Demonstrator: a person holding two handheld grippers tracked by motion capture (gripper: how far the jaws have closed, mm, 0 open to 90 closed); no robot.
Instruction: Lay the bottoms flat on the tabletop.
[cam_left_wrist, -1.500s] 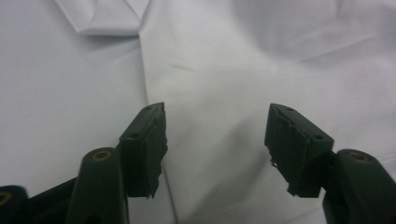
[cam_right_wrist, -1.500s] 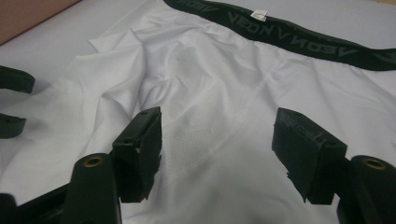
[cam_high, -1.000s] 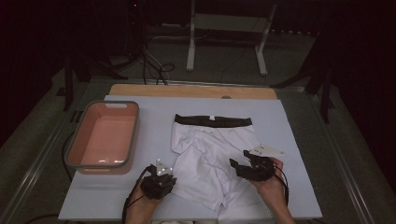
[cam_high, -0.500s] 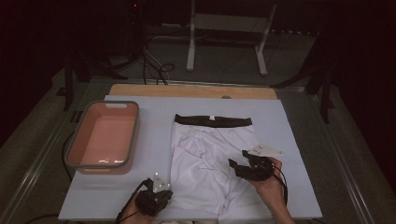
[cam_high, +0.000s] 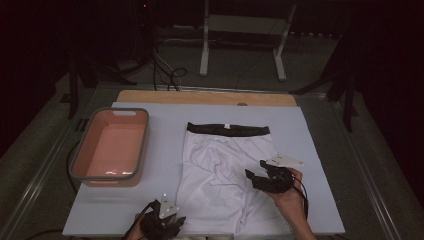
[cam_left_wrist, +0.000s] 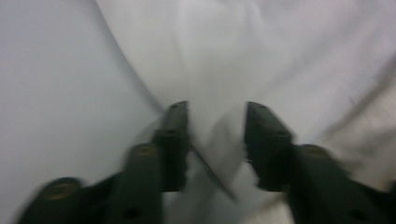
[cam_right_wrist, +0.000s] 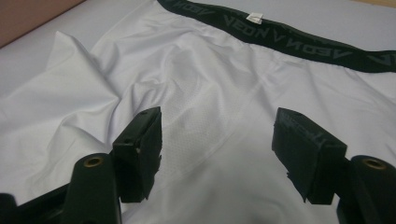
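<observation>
White shorts (cam_high: 225, 175) spread flat at the tabletop's near-centre, black waistband (cam_high: 228, 130) toward the far edge. Left gripper (cam_high: 172, 222) drawn back to the near edge since a second ago, jaws just opened, hem released. Right gripper (cam_high: 255, 177) spread above the cloth, holding nothing. Probably smoothing done, folding next.

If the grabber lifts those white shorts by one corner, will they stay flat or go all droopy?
Probably droopy: the white shorts are thin cloth that already lies in soft wrinkles. They look light, so a pinched edge should lift easily while the rest drags. The smooth fabric might slip from the left gripper, whose jaws have just been opening.
</observation>
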